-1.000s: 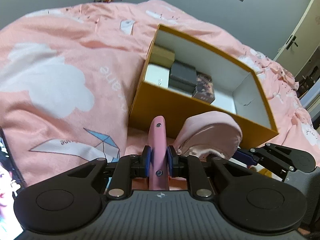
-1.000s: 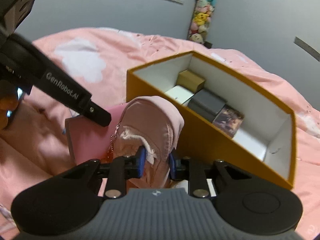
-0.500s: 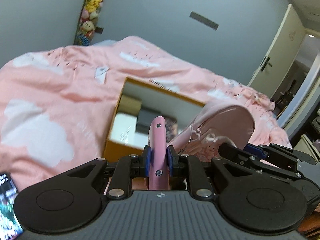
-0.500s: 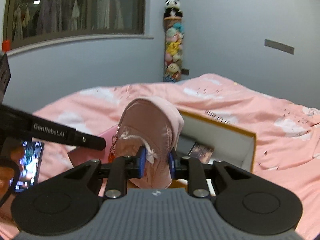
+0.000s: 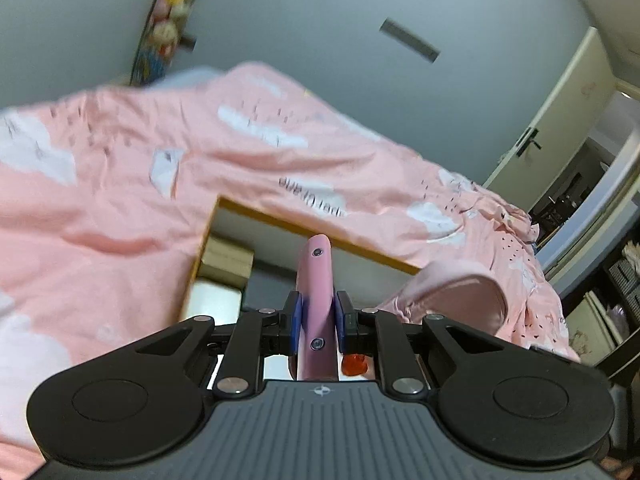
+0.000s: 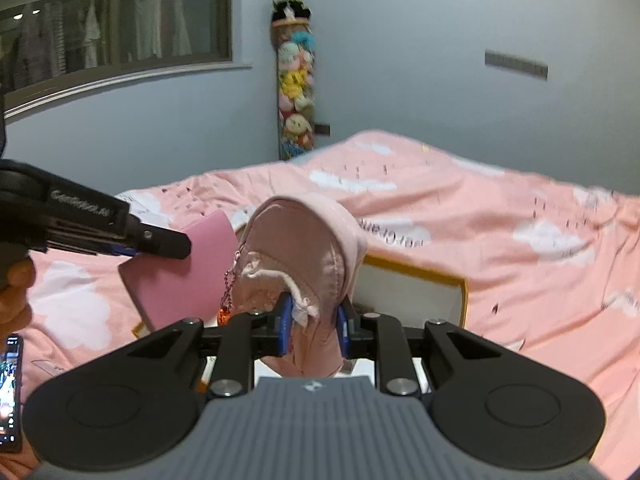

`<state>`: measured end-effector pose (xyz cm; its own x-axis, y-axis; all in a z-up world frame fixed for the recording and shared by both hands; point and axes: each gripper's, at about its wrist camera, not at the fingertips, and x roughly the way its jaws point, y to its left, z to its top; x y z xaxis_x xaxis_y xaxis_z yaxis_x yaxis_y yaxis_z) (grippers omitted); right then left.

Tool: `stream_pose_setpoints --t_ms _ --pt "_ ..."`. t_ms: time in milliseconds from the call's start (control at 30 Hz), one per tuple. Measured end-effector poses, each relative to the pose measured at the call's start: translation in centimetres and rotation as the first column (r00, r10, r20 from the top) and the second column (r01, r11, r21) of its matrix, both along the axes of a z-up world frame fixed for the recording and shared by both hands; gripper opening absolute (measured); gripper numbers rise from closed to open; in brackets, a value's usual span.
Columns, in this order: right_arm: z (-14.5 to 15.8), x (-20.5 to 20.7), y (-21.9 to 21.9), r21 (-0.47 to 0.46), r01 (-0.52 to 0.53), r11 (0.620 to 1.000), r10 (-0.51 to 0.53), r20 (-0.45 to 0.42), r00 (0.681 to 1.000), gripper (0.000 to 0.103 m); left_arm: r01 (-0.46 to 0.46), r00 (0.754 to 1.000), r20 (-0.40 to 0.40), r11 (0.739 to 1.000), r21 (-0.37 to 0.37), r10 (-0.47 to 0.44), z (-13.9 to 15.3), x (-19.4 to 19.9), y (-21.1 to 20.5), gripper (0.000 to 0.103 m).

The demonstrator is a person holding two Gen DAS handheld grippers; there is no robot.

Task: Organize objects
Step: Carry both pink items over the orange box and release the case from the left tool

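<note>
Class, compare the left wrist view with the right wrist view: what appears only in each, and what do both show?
Only the left wrist view shows the white door and the tan cardboard box inside the orange storage box.

Only the right wrist view shows the window and the lit phone.

Both show the flat pink case in the left gripper, the pink fabric pouch in the right gripper, and the cloud-print pink bedspread.

An open orange cardboard box (image 5: 280, 220) sits on the pink cloud-print bedspread (image 5: 120, 184), small boxes (image 5: 226, 262) inside at its left end.
</note>
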<state>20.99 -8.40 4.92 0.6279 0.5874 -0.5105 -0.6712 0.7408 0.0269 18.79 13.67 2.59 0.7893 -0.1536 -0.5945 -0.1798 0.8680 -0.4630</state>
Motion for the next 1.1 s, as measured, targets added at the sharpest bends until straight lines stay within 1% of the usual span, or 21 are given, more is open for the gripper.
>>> stream_pose_setpoints --t_ms 100,233,300,467,533,633,667,767,867,900,967,1033,1100 --pt "-1.0 1.4 -0.1 -0.018 0.008 1.0 -0.009 -0.053 0.999 0.024 0.005 0.998 -0.065 0.998 -0.068 -0.01 -2.5 2.3 0.4 0.019" --pt "-2.5 3.5 -0.5 -0.04 0.024 0.999 -0.029 -0.142 0.989 0.024 -0.003 0.986 -0.165 0.993 -0.121 -0.017 -6.3 4.4 0.4 0.019" --pt "-3.3 4.2 -0.7 -0.046 0.03 0.999 -0.038 -0.181 0.983 0.024 -0.013 0.98 -0.199 0.988 -0.151 -0.017 -7.9 4.8 0.5 0.019" --pt "-5.3 6.2 -0.8 -0.064 0.022 0.998 -0.038 -0.265 0.964 0.024 -0.024 0.969 -0.243 0.975 -0.22 -0.031 -10.8 5.6 0.7 0.019" --pt "-5.7 6.4 -0.7 -0.077 0.012 0.997 -0.033 -0.282 0.959 0.024 -0.026 0.964 -0.264 0.975 -0.22 -0.034 -11.4 5.8 0.7 0.019" --pt "-6.4 7.2 -0.4 -0.106 -0.005 0.994 -0.026 -0.295 0.955 0.024 -0.011 0.963 -0.265 0.976 -0.218 -0.049 -11.5 5.8 0.6 0.019" --pt "-6.6 7.4 -0.4 -0.113 -0.012 0.994 -0.023 -0.302 0.953 0.024 -0.009 0.96 -0.277 0.978 -0.209 -0.051 -11.4 5.8 0.6 0.019" --pt "-6.9 8.1 -0.1 -0.122 -0.023 0.992 -0.016 -0.314 0.949 0.024 0.001 0.942 -0.331 0.989 -0.146 -0.05 -11.3 6.1 0.3 0.022" --pt "-7.0 8.4 0.1 -0.127 -0.03 0.991 -0.012 -0.321 0.947 0.024 0.017 0.932 -0.358 0.995 -0.098 -0.052 -11.3 6.2 0.2 0.022" --pt "-7.0 8.5 0.1 -0.128 -0.033 0.991 -0.01 -0.324 0.946 0.024 0.024 0.93 -0.365 0.997 -0.072 -0.049 -11.4 6.2 0.1 0.022" --pt "-7.1 8.7 0.2 -0.129 -0.038 0.991 -0.007 -0.331 0.943 0.024 0.037 0.926 -0.374 0.999 -0.014 -0.04 -11.2 6.0 -0.3 0.022" --pt "-7.1 8.7 0.2 -0.127 -0.04 0.991 -0.005 -0.339 0.941 0.024 0.048 0.928 -0.369 0.999 0.004 -0.043 -11.1 5.8 -0.5 0.022" --pt "-7.0 8.7 0.2 -0.123 -0.043 0.991 -0.002 -0.349 0.937 0.024 0.062 0.929 -0.368 0.997 0.042 -0.042 -10.8 5.7 -0.8 0.022"
